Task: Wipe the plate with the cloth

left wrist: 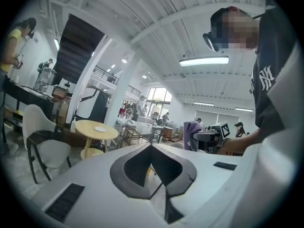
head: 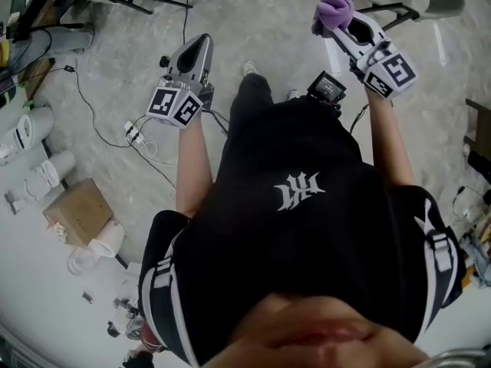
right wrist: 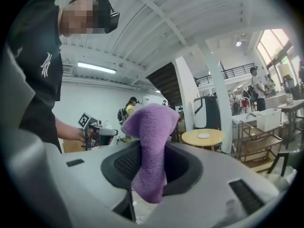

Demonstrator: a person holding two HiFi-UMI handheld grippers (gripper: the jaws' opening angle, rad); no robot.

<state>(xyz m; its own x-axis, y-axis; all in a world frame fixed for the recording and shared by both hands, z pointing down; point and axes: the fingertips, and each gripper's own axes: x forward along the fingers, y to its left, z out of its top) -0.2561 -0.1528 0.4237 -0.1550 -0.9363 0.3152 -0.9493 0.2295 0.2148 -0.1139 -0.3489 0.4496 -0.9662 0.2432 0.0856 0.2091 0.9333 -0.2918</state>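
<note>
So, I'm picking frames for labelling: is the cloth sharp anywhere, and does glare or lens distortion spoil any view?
Right gripper view: the cloth is sharp in the right gripper, window at upper right washed out. Head view: even light, edges bowed by the wide lens. Left gripper view: dark rounded corners, ceiling lamp glares, the plate is tiny.

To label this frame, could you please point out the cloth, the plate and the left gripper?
cloth (right wrist: 151, 141): right gripper view, middle of its purple fold
plate (right wrist: 203, 136): right gripper view, its centre
left gripper (head: 199, 46): head view, between its fingertips
</note>
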